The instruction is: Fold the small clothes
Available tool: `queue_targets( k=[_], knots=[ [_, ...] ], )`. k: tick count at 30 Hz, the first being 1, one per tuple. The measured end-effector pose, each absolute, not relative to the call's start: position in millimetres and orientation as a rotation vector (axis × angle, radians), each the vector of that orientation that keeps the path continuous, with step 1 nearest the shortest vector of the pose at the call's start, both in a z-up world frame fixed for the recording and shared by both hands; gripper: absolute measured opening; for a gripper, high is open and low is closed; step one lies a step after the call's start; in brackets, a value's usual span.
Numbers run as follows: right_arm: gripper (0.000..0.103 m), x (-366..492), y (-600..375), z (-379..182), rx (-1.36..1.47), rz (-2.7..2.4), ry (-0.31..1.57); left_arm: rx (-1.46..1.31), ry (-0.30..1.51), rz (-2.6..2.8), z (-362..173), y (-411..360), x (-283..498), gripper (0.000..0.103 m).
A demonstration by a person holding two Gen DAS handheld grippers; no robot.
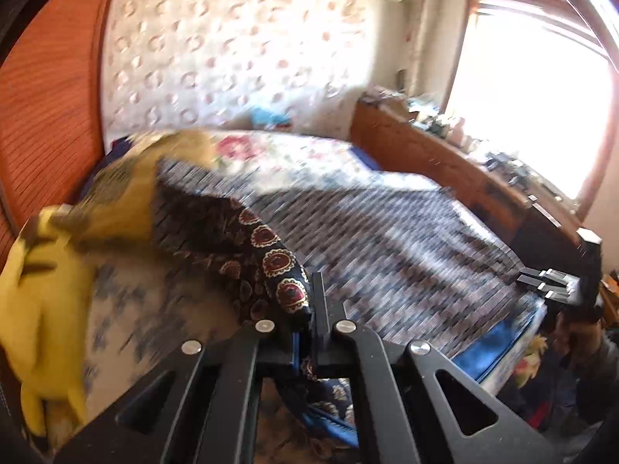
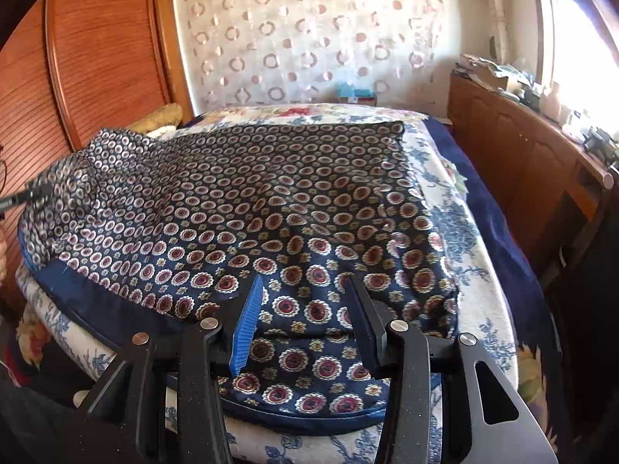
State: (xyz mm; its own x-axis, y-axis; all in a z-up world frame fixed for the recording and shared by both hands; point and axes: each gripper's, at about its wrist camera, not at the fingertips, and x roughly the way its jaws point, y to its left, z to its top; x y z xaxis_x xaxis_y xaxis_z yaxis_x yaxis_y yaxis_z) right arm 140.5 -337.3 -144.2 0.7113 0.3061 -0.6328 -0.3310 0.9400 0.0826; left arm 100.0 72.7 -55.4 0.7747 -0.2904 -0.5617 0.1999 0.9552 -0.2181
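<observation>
In the left wrist view, the left gripper (image 1: 315, 309) is clamped tight on an edge of the patterned cloth (image 1: 271, 263), lifted above the bed (image 1: 294, 150); the frame is blurred. A yellow plush toy (image 1: 42, 290) lies at the bed's left edge.

In the right wrist view, the right gripper (image 2: 301, 301) stands partly open above the cloth's (image 2: 271, 193) near edge, gripping nothing; the cloth spreads across the bed (image 2: 476, 309), raised at its left edge. To fold cleanly, the right jaws should probably pinch the near hem before both edges travel together.

motion-blurred patterned garment (image 1: 348, 232) and yellow plush toy (image 1: 46, 309), clutter on the sideboard (image 2: 514, 123) too small
</observation>
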Motion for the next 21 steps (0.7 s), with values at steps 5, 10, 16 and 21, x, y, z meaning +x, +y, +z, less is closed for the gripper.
queue_targets(
  k=[5, 10, 16, 21],
  knots=[
    [0.045, 136.7, -342.8, -143.1, -0.035, 0.351, 0.685, -0.132, 0.576, -0.380, -21.3, 28.4, 125.5, 0.000],
    [0.045, 135.4, -354.5, -143.4, -0.011, 0.342, 0.681, -0.085, 0.563, -0.483, -1.5, -25.3, 146.9, 0.000],
    [0.045, 133.1, -366.1, -140.9, 0.010, 0.332, 0.669, -0.014, 0.544, -0.578, 25.0, -81.8, 160.1, 0.000],
    [0.045, 131.1, -374.6, -135.6, 0.025, 0.327, 0.648, 0.024, 0.518, -0.647, 47.5, -116.1, 163.4, 0.000]
  ],
)
